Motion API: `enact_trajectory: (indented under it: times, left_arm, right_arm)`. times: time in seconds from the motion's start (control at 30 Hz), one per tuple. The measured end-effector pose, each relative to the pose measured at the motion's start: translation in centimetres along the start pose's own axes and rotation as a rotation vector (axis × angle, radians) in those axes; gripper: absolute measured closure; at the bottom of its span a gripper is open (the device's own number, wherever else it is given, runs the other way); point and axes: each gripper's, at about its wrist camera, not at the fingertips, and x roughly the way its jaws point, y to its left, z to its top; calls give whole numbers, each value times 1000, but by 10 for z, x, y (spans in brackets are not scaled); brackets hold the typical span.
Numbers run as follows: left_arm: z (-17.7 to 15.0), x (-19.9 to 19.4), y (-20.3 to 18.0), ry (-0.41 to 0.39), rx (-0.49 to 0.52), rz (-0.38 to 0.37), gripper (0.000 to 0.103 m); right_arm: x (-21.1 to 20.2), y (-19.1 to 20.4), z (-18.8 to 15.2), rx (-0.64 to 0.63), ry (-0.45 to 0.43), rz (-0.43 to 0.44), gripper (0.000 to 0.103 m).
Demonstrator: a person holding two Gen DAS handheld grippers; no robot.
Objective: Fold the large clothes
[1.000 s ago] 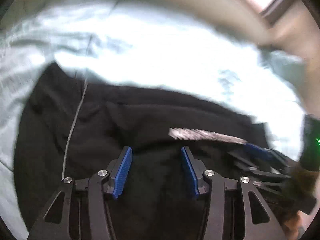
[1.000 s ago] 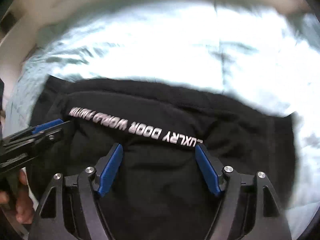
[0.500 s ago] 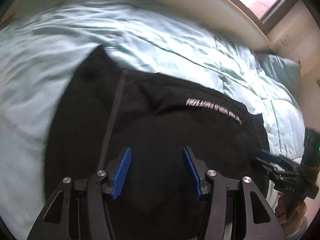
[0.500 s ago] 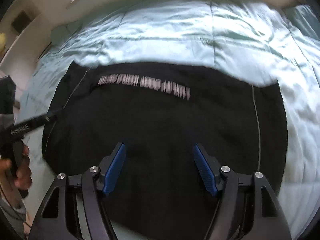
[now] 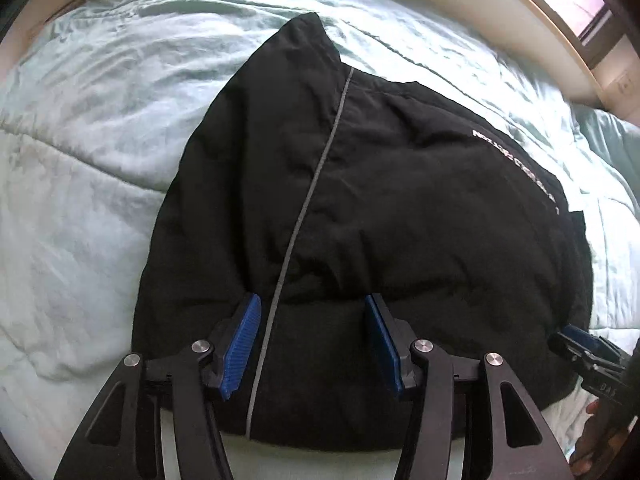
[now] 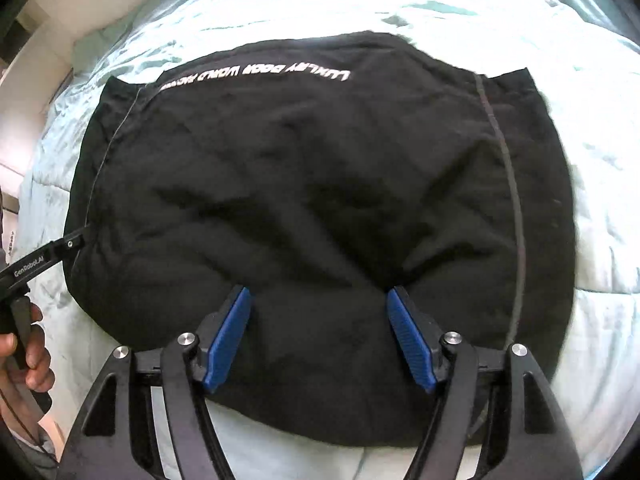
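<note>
A black garment (image 6: 320,208) is laid flat on a pale green bedspread (image 6: 608,320), filling the centre of the right wrist frame with its long axis running left to right. White lettering (image 6: 256,74) is seen along its upper edge, and thin grey piping (image 6: 508,168) down its right side. Bare bedspread is left on all sides. The right gripper (image 6: 318,336) is held wide apart over the lower edge, gripping nothing. The left gripper (image 5: 312,340) is likewise spread apart above the hem.
</note>
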Motion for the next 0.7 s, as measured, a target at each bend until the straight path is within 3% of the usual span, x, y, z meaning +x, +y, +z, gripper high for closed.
enact_trajectory:
  times: [0.3, 0.47, 0.6, 0.7]
  left_arm:
    - [-29, -35, 8, -13, 8, -38, 47]
    - [-33, -44, 6, -21, 15, -18, 47]
    - [-17, -50, 9, -44, 22, -4, 47]
    - [0, -60, 18, -75, 26, 21, 47]
  right_arm:
    - [-44, -3, -27, -32, -49, -125, 28]
    - [-56, -12, -31, -23, -54, -174, 28]
    - [-60, -24, -26, 0, -78, -229, 28]
    - [-69, -50, -18, 68, -116, -202, 28]
